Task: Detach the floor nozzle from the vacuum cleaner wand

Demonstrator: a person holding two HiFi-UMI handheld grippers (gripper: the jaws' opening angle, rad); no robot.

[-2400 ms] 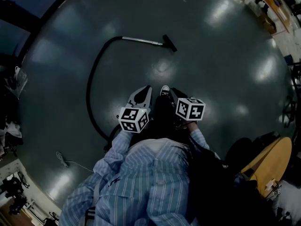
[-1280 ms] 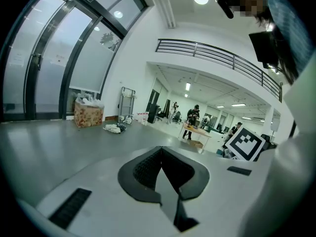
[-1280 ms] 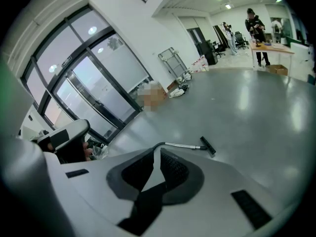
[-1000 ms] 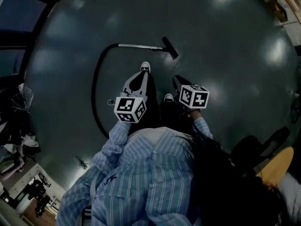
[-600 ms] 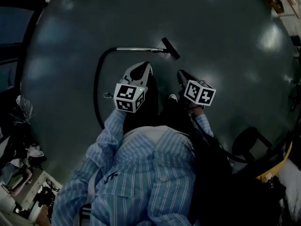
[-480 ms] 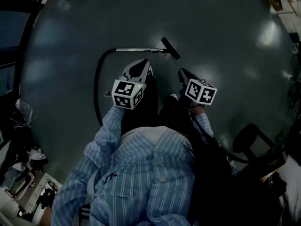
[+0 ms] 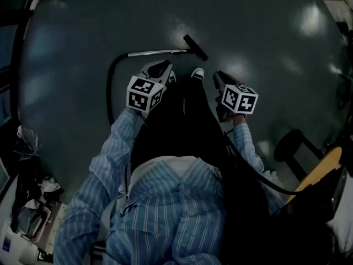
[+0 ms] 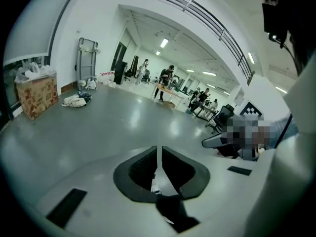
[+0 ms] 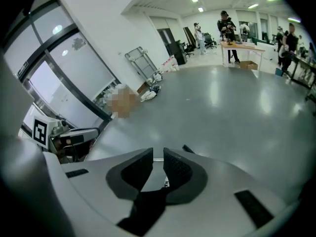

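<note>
Flat black floor nozzle (image 7: 195, 47) joined to slim chrome wand (image 7: 157, 52), lying on glossy grey floor (image 7: 265, 48) just ahead — black hose (image 7: 110, 87) curving off. White left gripper (image 7: 160, 68), right gripper (image 7: 219, 77): ribbed black pads (image 8: 140, 169) closed together, empty.

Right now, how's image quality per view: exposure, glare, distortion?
Head view: underexposed, fisheye with dark corners, lamp glare on the floor, yet the wand and floor nozzle can be made out. Left gripper view: bright, sharp, walls strongly curved, a mosaic patch at right. Right gripper view: well lit, soft reflections on the floor, one mosaic patch at left.
</note>
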